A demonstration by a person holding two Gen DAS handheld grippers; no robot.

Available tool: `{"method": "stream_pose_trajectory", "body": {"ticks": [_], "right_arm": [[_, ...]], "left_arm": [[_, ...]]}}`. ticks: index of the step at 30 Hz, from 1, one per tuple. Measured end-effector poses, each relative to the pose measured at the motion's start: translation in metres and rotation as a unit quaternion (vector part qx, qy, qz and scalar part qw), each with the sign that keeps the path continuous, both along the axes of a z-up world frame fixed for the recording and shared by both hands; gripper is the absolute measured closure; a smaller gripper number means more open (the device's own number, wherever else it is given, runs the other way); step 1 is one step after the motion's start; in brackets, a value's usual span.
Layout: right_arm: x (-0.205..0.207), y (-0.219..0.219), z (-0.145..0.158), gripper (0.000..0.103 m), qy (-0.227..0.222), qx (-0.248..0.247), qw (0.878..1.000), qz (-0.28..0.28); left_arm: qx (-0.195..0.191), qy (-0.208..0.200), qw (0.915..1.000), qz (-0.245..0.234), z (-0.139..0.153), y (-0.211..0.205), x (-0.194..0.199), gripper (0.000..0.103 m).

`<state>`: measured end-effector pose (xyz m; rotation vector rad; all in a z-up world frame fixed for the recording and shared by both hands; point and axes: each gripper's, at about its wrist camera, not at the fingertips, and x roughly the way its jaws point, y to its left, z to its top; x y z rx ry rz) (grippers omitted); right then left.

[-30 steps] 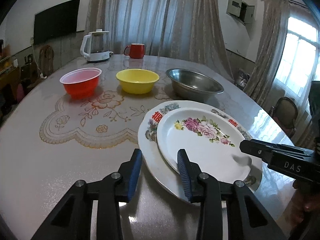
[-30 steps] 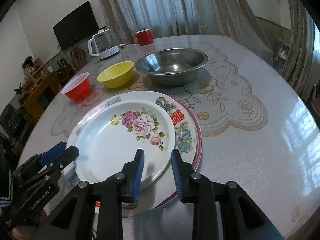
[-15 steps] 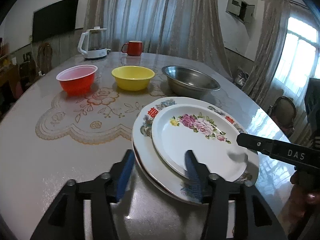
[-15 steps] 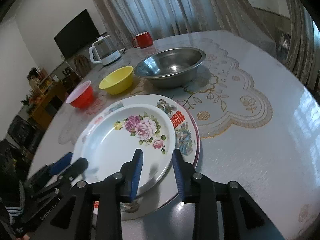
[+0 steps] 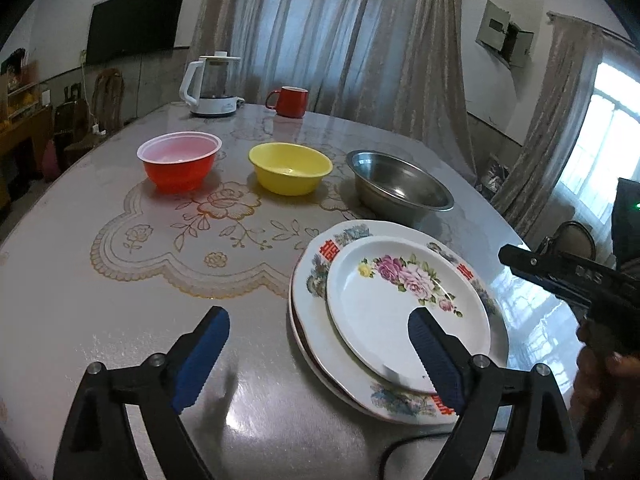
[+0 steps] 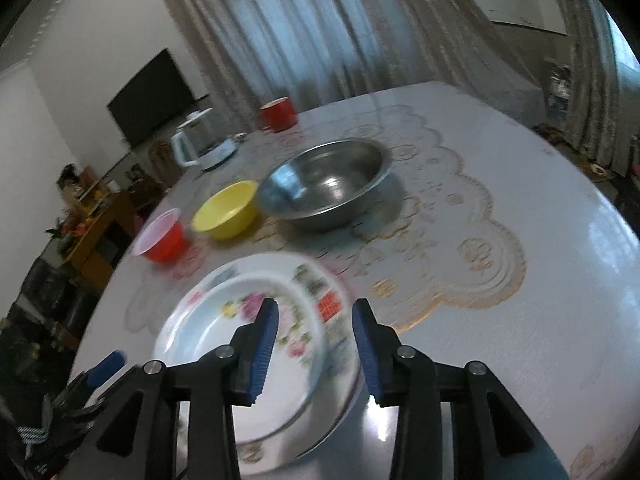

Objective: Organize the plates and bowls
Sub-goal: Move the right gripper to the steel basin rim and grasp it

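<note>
Both tools' jaws have just been opening: left tool [image 5: 318, 354] spread wide, right tool [image 6: 314, 346] partly open, both empty. Rose plate [image 5: 400, 304] released, resting on larger plate [image 5: 316, 280] on desk [image 5: 100, 320]. Plates stacked; bowls [image 5: 290, 168] remain separate.

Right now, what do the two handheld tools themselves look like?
Both are black plastic frames with silver round bolts at the joints. Each ends in two fingers faced with blue ribbed pads, seen on the left tool and the right tool. The right tool's side carries white lettering, blurred here. A thin black cable curls under the left tool. A striped sleeve edge shows behind the left one.
</note>
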<state>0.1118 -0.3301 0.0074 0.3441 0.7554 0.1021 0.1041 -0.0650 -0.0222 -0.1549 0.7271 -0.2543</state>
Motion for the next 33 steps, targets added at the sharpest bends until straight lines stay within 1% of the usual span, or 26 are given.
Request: {"method": "stream_pose_trajectory", "body": {"ticks": [4,8,10,13,15,17,19,23,26,28,32,33], "right_arm": [[0.025,-0.017,-0.002,0.064,0.013,-0.014,1.000,-0.017],[0.061,-0.030,0.000,0.064,0.006,-0.024,1.000,-0.018],[0.080,-0.038,0.000,0.063,-0.001,-0.021,1.000,-0.022],[0.109,-0.053,-0.005,0.061,0.000,0.010,0.999,-0.035],[0.128,-0.061,-0.013,0.057,0.016,0.050,0.998,-0.039],[0.143,-0.067,-0.022,0.057,0.033,0.077,0.996,-0.042],[0.155,-0.069,-0.028,0.056,0.044,0.075,0.995,-0.048],[0.171,-0.065,-0.036,0.056,0.054,0.059,0.996,-0.034],[0.183,-0.062,-0.047,0.056,0.070,0.043,0.996,-0.027],[0.184,-0.062,-0.052,0.056,0.075,0.044,0.996,-0.024],[0.178,-0.069,-0.057,0.057,0.060,0.072,0.995,-0.031],[0.176,-0.070,-0.058,0.061,0.053,0.075,0.995,-0.032]], "left_arm": [[0.001,-0.002,1.0000,0.003,0.006,0.003,0.005,0.011],[0.002,-0.001,0.9999,0.012,0.011,0.011,0.012,0.011],[0.002,0.000,0.9999,0.017,0.013,0.015,0.016,0.011],[0.006,-0.002,0.9997,0.022,0.017,0.020,0.021,0.011],[0.011,-0.002,0.9997,0.024,0.019,0.023,0.025,0.011],[0.012,-0.001,0.9996,0.028,0.019,0.025,0.029,0.011],[0.008,0.005,0.9995,0.030,0.017,0.028,0.032,0.011],[0.006,0.011,0.9996,0.026,0.015,0.027,0.038,0.011],[0.017,0.008,0.9997,0.018,0.016,0.023,0.041,0.011],[0.023,0.006,0.9997,0.012,0.018,0.020,0.043,0.011],[0.028,-0.001,0.9996,0.002,0.027,0.017,0.045,0.011],[0.029,-0.003,0.9996,0.000,0.028,0.016,0.046,0.011]]}}
